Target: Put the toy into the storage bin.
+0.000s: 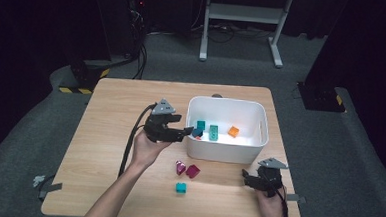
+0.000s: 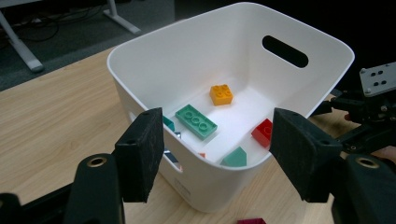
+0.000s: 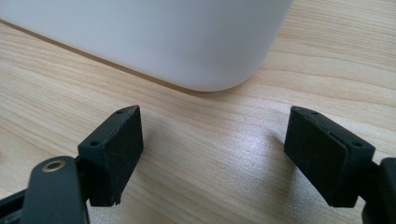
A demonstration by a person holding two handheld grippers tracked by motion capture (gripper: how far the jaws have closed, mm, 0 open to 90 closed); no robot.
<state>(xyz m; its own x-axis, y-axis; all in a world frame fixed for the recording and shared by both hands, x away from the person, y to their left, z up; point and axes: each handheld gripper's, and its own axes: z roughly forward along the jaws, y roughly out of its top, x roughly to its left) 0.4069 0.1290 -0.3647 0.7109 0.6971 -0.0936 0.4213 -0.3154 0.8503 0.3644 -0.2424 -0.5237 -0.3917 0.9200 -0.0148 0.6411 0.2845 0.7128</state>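
the left gripper (image 1: 188,133) hangs at the left rim of the white bin (image 1: 226,150), its tips just over that rim; in the left gripper view its jaws stand spread wide with nothing between the pads, the bin's near corner below them; the bin sits toward the right half of the tabletop (image 1: 109,134), nearer the far edge than the near one, its handle slot (image 2: 285,51) on the wall facing away from the left gripper; inside it lie a green brick (image 2: 196,121) flat on the floor, an orange brick (image 2: 221,94) beyond it toward the far wall, a red brick (image 2: 263,132) by the right wall, and a teal sloped piece (image 2: 234,158) against the near wall; a dark blue piece (image 1: 196,132) shows just past the gripper's tips in the high view, whether touching them i cannot tell; on the bare wood in front of the bin, toward the near edge, lie two magenta pieces (image 1: 187,169) side by side and a teal brick (image 1: 181,188) nearer the edge still, all apart from both grippers; the right gripper (image 1: 250,177) rests low near the tabletop's near right corner, just off the bin's front right corner; in the right gripper view its jaws are spread wide over bare wood, pinching nothing, the bin's rounded corner (image 3: 205,70) just ahead of them.
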